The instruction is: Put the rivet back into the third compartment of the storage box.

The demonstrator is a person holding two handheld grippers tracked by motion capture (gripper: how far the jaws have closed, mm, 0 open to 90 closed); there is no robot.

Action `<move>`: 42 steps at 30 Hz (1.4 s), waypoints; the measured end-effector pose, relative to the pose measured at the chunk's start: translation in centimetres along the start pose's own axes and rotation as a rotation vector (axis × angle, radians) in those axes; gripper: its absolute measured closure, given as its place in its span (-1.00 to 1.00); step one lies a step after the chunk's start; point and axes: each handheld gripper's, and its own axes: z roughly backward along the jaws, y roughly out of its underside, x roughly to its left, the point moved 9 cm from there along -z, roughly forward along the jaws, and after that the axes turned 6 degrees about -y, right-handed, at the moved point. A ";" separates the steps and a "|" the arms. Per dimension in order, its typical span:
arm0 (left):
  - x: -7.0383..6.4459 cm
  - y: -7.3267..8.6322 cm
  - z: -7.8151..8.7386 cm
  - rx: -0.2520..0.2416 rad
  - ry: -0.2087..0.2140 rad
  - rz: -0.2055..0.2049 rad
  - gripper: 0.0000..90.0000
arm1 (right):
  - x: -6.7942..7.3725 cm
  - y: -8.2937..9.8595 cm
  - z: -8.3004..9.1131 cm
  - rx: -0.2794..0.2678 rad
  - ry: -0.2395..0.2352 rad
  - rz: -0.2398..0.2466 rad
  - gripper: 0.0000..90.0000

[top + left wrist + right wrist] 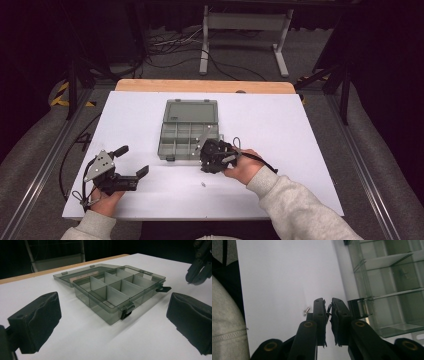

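An open smoke-grey organiser box [163,145] lies mid-table, its lid flat behind it and its compartments looking empty. My left gripper [132,160] rests at the lower left, open, with nothing between its pads [37,322]; the box [100,305] sits ahead of it. My right gripper [206,166] is at the box's front right corner, tips toward the person, jaws pressed nearly together [329,302]. A tiny dark bit shows at the tips; I cannot identify it. A small silver screw [203,184] [306,311] lies on the white table just beside those tips.
The box's front latches [126,311] hang open; one latch [359,308] is right beside the right jaw. The right gripper [198,272] hovers at the box's far corner. A grey sleeve [227,322] is close. Wooden table edge [205,86] at the back.
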 end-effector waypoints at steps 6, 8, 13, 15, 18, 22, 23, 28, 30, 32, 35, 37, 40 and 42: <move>0.0 0.0 0.0 -0.001 0.001 0.002 -1.00 | -1.1 -1.3 1.4 -0.024 0.021 0.003 0.82; 0.0 0.0 0.0 -0.001 0.001 0.002 -1.00 | -1.4 -1.8 1.8 -0.029 0.024 0.000 0.82; 0.0 0.0 0.1 0.000 0.002 0.003 -1.00 | -2.3 -3.0 2.9 -0.044 0.052 0.003 0.82; 0.1 0.0 0.1 -0.001 0.003 0.004 -1.00 | -2.6 -3.4 3.2 -0.048 0.057 0.003 0.82; 0.0 -0.1 0.1 -0.004 0.002 0.004 -1.00 | -3.0 -3.8 3.4 -0.052 0.063 -0.003 0.82; 0.1 -0.1 0.1 -0.006 0.001 0.005 -1.00 | -3.7 -4.4 3.8 -0.048 0.078 -0.002 0.82; 0.1 -0.1 0.1 -0.006 0.001 0.005 -1.00 | -3.8 -4.6 3.9 -0.052 0.076 -0.005 0.82; 0.1 -0.1 0.1 -0.004 0.001 0.004 -1.00 | -4.9 -5.2 4.3 -0.056 0.092 -0.015 0.82; 0.1 -0.1 0.1 -0.003 0.001 0.004 -1.00 | -5.3 -5.4 4.4 -0.054 0.094 -0.026 0.82; 0.1 -0.1 0.1 -0.008 0.000 0.006 -1.00 | -5.7 -5.6 4.5 -0.055 0.100 -0.032 0.82; 0.1 -0.1 0.1 -0.008 -0.001 0.007 -1.00 | -6.5 -6.0 4.8 -0.071 0.113 -0.037 0.82; 0.1 -0.1 0.1 -0.008 -0.001 0.007 -1.00 | -6.9 -6.2 5.0 -0.081 0.113 -0.053 0.82; 0.1 -0.1 0.1 -0.007 0.000 0.006 -1.00 | -7.7 -6.5 5.1 -0.083 0.123 -0.060 0.82; 0.1 -0.1 0.1 -0.007 0.000 0.006 -1.00 | -8.2 -6.6 5.1 -0.081 0.127 -0.063 0.82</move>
